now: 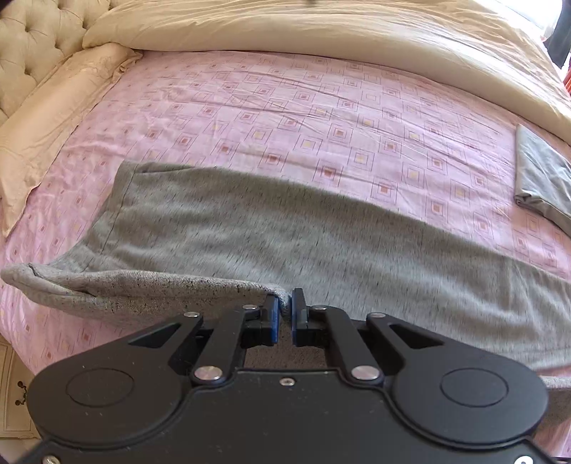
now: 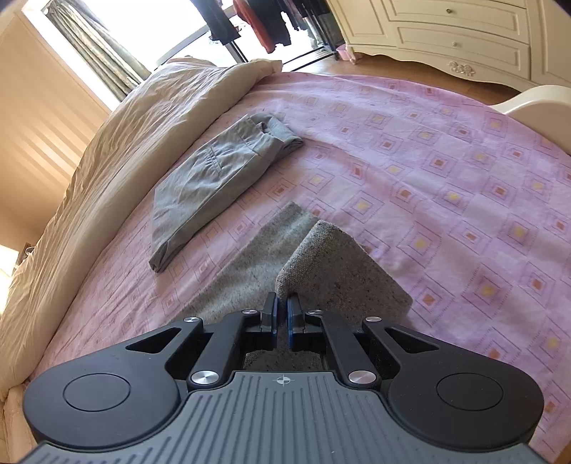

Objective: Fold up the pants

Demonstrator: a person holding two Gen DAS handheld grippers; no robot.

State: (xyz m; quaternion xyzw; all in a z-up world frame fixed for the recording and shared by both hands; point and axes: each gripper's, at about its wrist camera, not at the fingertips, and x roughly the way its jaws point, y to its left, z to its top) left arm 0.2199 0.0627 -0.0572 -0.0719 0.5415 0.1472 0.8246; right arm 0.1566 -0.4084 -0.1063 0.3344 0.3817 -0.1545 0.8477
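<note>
Grey knit pants lie stretched across the pink patterned bed sheet. My left gripper is shut on the near edge of the pants and lifts it, so the fabric to the left curls up off the sheet. In the right wrist view my right gripper is shut on another part of the same grey pants, and a lifted flap stands up just past the fingers.
A folded grey-green garment lies on the sheet beyond the right gripper; it also shows at the right edge. A cream duvet is bunched along the far side. Pillow and tufted headboard at left. White dresser past the bed.
</note>
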